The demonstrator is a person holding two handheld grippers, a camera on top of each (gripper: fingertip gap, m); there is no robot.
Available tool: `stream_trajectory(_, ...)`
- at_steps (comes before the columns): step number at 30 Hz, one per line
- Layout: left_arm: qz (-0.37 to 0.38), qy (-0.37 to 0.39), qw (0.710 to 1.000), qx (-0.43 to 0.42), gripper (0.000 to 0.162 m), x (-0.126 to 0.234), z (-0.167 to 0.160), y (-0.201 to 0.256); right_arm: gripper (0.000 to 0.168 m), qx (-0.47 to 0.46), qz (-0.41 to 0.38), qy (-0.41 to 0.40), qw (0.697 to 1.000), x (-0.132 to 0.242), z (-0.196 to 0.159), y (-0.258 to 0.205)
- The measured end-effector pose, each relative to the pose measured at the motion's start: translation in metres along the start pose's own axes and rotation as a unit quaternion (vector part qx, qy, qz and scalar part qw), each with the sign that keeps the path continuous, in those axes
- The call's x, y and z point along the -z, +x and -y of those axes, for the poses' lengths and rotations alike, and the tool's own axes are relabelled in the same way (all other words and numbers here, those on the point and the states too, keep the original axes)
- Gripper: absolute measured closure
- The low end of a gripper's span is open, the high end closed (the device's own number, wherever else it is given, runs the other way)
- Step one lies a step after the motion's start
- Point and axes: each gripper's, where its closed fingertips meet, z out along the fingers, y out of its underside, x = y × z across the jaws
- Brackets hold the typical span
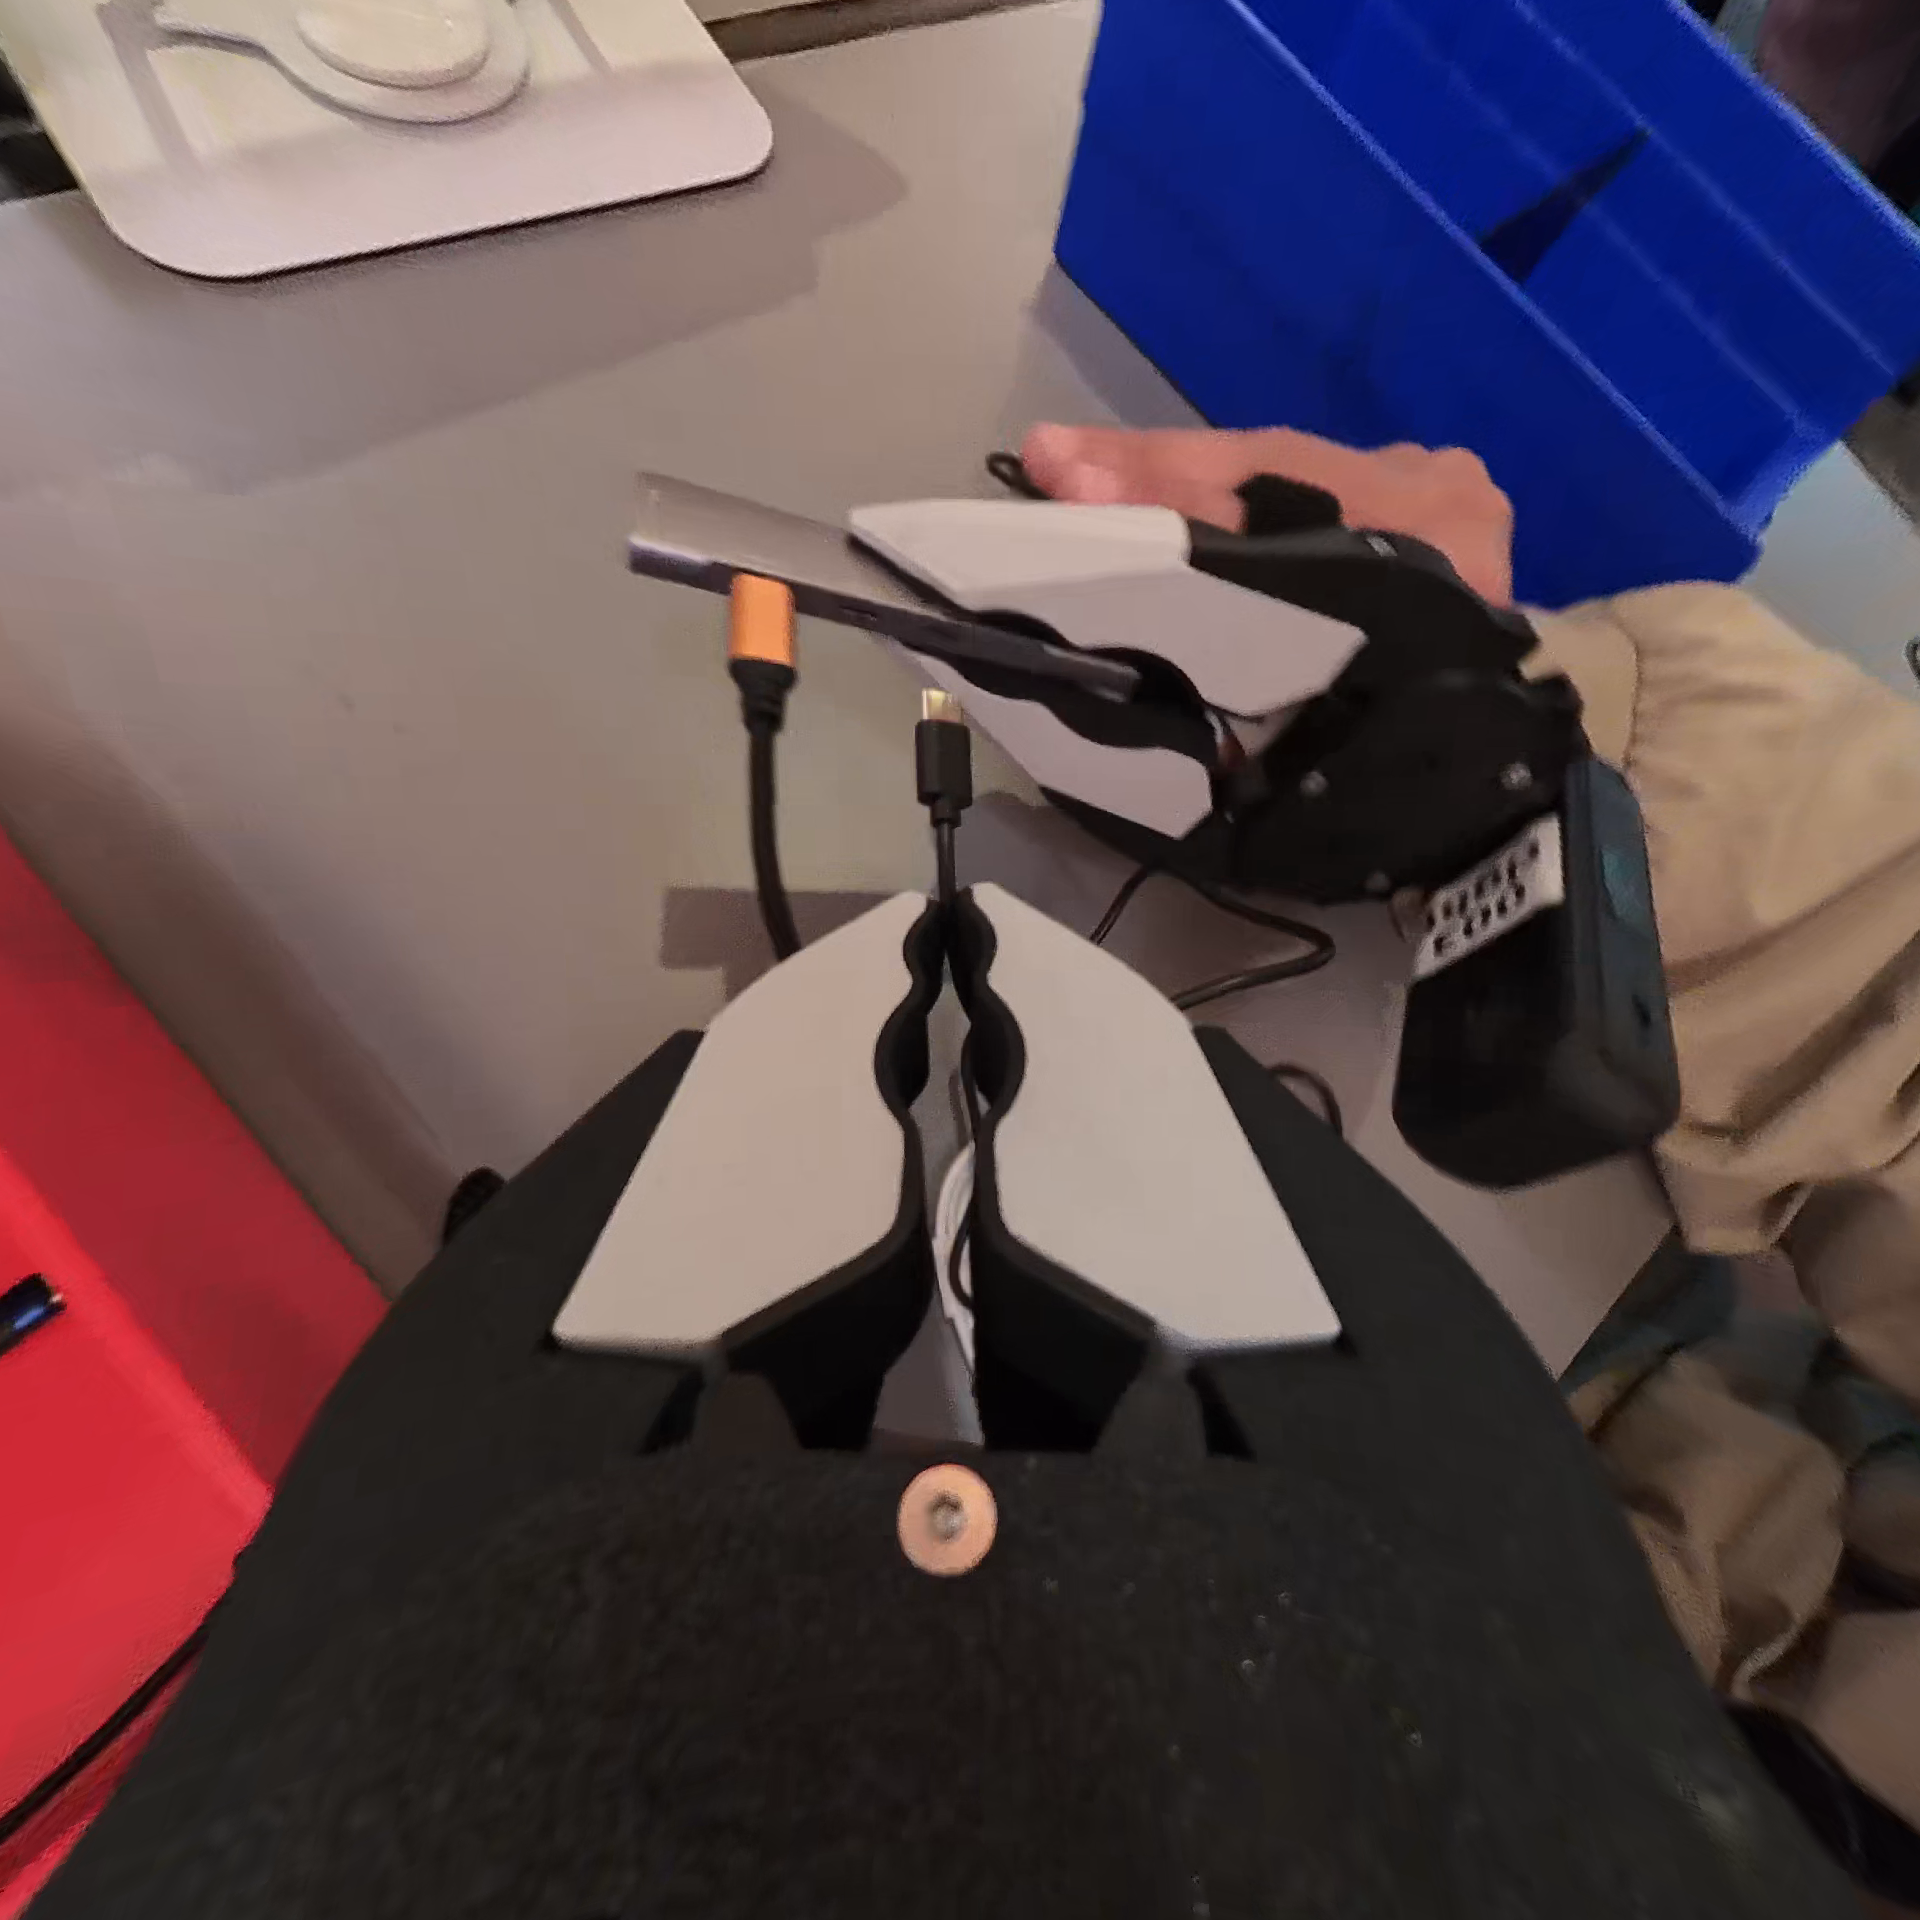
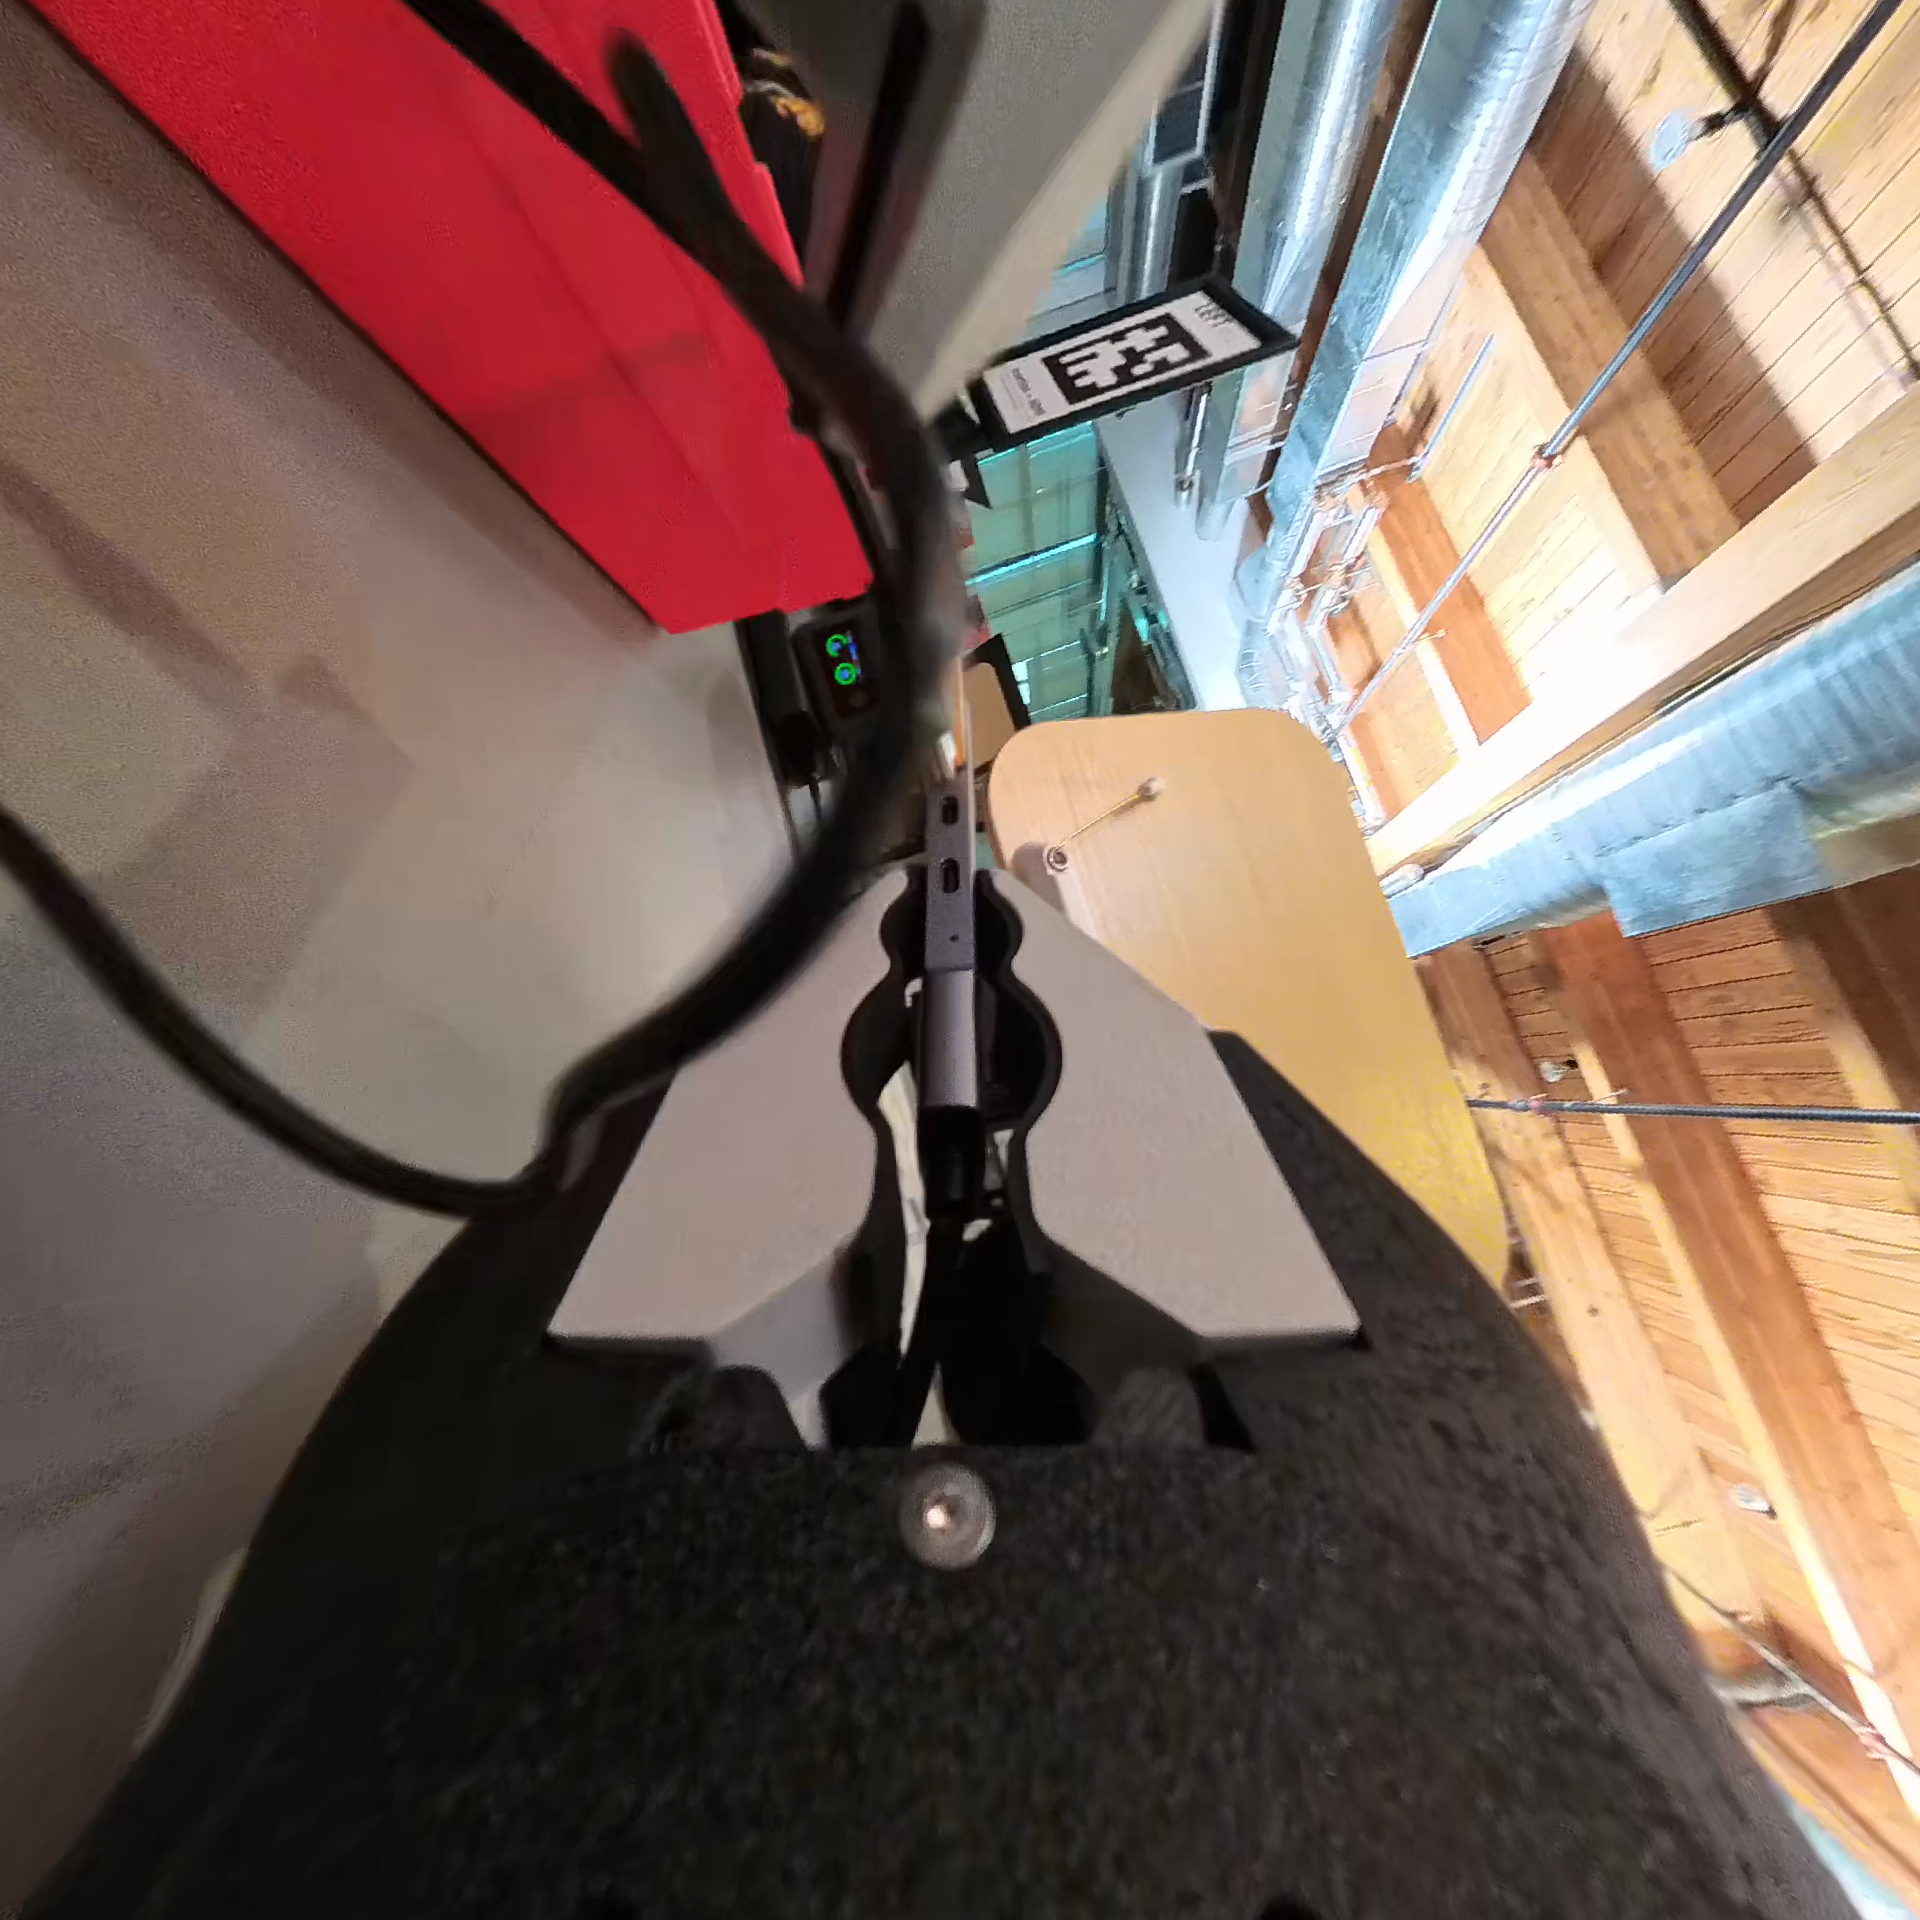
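Two bins, red (image 1: 94, 1195) and blue (image 1: 1507, 260), flank a grey table (image 1: 468, 520).

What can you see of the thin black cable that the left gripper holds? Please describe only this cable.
The thin black cable is pinched between the tips of the left gripper, whose jaws are shut on it. A short length stands up past the tips, nearly upright, and ends in a black plug with a small bare metal tip. The tip points up at the flat grey hub but is apart from it. Below, the cable runs back between the fingers. It looks like smooth plastic.
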Motion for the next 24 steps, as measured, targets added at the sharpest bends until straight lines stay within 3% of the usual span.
stream_trajectory(6, -0.030, 0.016, 0.998, 0.056, 0.161, -0.004, 0.003, -0.007, 0.161, 0.038, -0.014, 0.015, 0.999, 0.003, 0.010, 0.001)
stream_trajectory(24, 0.016, 0.002, 1.000, 0.008, 0.161, -0.004, -0.004, -0.019, 0.161, 0.054, 0.006, 0.023, 0.998, 0.003, 0.016, -0.010)
